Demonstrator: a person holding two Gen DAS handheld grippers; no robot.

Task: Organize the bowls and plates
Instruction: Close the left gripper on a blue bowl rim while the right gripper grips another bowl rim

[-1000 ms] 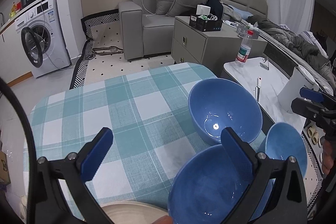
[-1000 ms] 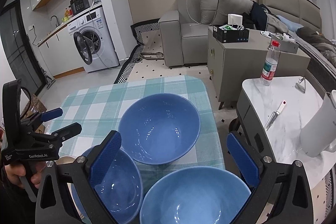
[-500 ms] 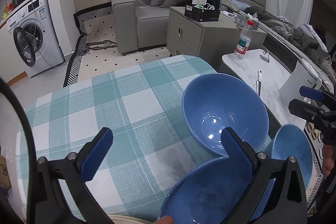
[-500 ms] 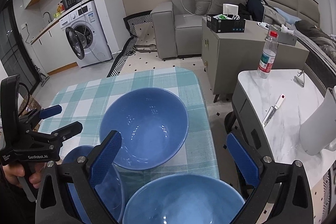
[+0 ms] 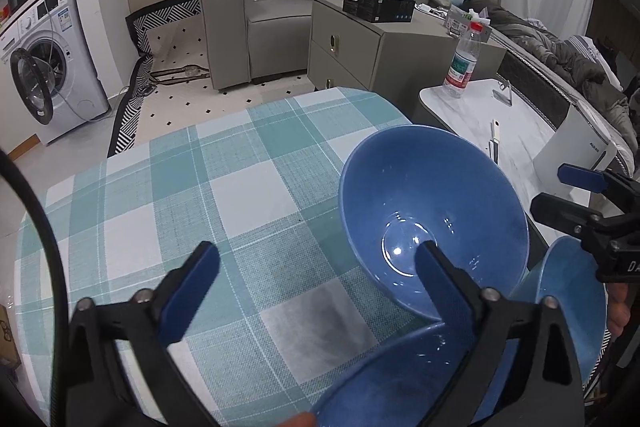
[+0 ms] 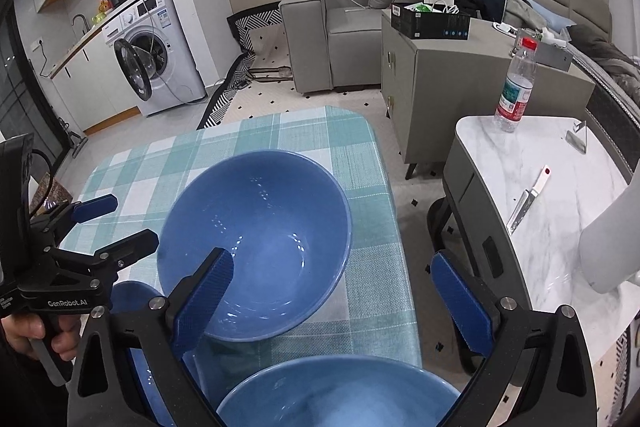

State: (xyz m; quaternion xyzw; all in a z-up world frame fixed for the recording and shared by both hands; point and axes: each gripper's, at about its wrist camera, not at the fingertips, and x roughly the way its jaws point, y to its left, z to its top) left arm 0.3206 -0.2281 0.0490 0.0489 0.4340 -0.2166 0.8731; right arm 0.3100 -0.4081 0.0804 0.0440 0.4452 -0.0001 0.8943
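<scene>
Both grippers, left gripper [image 5: 316,287] and right gripper [image 6: 340,295], are black frames with blue ribbed pads [image 6: 204,301], silver screws, and white "GenRobot.AI" lettering.

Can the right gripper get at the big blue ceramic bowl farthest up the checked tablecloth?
Probably yes. The right gripper hangs open just above the big blue bowl, one finger over its near rim. The bowl is empty, and the left gripper sits off to the side.

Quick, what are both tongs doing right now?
Left tongs: closing, nothing gripped, one finger over the big blue bowl.
Right tongs: open, holding nothing.
</scene>
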